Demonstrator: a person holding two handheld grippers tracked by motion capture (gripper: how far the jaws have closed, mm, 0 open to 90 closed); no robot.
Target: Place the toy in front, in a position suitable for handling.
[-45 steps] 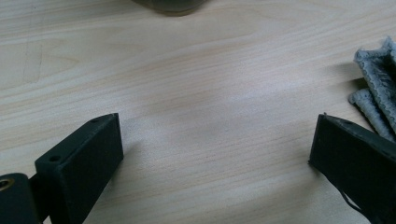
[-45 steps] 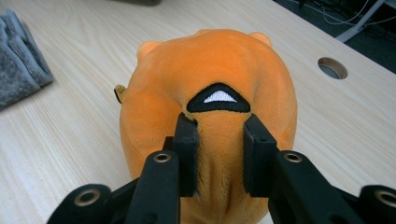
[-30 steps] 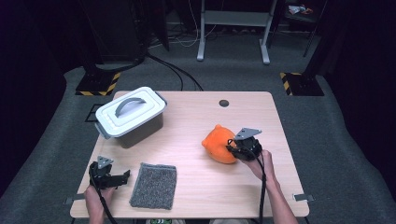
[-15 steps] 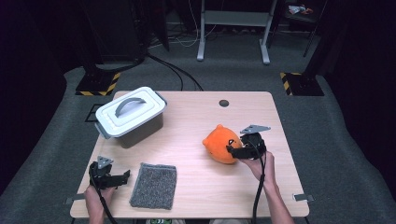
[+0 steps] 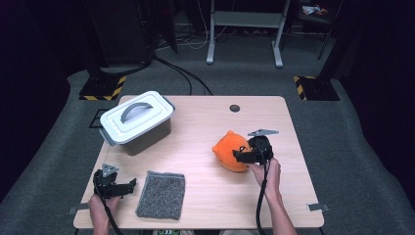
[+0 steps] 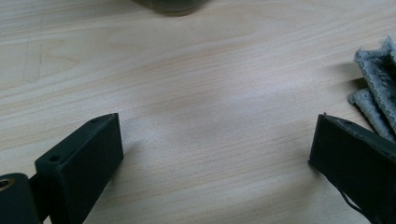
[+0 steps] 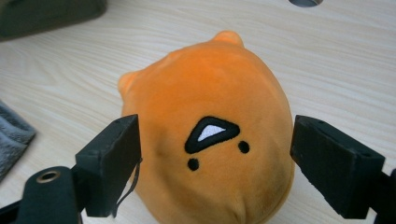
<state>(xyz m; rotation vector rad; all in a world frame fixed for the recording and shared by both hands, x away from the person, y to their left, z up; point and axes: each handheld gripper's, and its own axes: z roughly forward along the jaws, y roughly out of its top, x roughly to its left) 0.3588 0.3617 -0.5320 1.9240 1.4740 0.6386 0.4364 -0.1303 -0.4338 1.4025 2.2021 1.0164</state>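
An orange plush toy [image 5: 229, 149] with a small stitched face [image 7: 212, 135] lies on the wooden table [image 5: 195, 147], right of the middle. My right gripper [image 5: 241, 156] is open, with one jaw on each side of the plush [image 7: 205, 93]; the left jaw touches its side and the right jaw stands at its edge. Near the table's front left corner my left gripper [image 5: 122, 187] rests low and open. Between its jaws [image 6: 215, 126] is bare wood, and the edge of a grey cloth [image 6: 373, 88] lies by the right jaw.
The grey cloth [image 5: 161, 194] lies flat at the front, just right of the left gripper. A lidded white-grey box [image 5: 137, 121] with a handle stands at the back left. A small round hole [image 5: 235, 108] marks the tabletop at the back middle.
My right gripper has slid a little to the left, so its jaws now straddle the plush. The left gripper and the cloth have stayed put.
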